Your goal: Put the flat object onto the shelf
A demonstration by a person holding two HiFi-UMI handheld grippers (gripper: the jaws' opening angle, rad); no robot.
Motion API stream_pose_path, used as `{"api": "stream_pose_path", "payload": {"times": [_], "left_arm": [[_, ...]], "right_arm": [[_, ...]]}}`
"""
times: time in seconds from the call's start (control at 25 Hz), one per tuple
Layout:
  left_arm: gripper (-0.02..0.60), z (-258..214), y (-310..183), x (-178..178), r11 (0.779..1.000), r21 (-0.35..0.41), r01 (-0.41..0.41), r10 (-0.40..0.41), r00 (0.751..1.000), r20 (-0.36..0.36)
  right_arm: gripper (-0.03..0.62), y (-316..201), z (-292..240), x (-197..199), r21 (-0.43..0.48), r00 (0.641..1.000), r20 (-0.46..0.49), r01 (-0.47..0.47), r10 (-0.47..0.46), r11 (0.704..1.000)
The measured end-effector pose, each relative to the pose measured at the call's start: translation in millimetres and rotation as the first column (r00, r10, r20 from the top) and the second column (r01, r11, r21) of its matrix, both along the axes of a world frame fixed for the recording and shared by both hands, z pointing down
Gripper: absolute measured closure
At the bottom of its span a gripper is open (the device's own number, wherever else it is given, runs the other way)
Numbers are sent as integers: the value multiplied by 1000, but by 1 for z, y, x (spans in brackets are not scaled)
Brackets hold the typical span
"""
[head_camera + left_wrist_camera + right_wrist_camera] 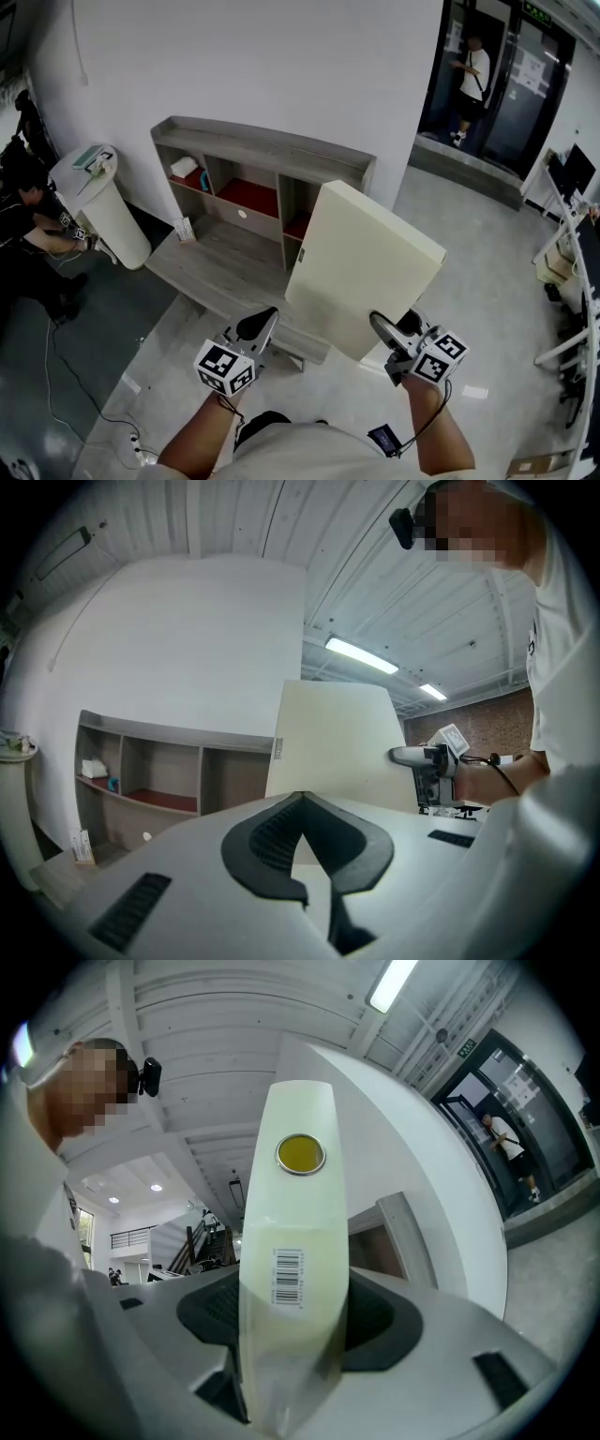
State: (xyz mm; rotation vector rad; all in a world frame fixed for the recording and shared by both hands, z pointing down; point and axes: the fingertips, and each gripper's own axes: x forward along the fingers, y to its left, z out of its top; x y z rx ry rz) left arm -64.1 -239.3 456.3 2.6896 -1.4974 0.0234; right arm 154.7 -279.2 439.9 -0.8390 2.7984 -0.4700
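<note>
Panel (366, 267) pinched at one edge by right tool (386, 336) only, left tool (265, 322) shut and empty. It could easily twist loose before reaching shelf (262, 150).

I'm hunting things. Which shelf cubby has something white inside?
The leftmost cubby: a white bundle lies inside. The middle cubby shows only red floor; the board partly hides the right cubby.
</note>
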Motion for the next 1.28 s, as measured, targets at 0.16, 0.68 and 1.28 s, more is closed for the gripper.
{"api": "stream_pose_path", "payload": {"times": [0.16, 0.68, 1.28], "left_arm": [[568, -15, -23, -13, 1000, 29, -9, 10, 1000, -4], [568, -46, -107, -85, 991, 69, -111, 109, 994, 23], [566, -60, -161, -116, 980, 82, -181, 179, 983, 34]], "right_arm": [[313, -27, -10, -12, 13, 1000, 4, 7, -7, 1000], [313, -108, -58, -88, 102, 999, 2, -42, 42, 994], [313, -167, -135, -138, 253, 997, -77, 5, 15, 967]]}}
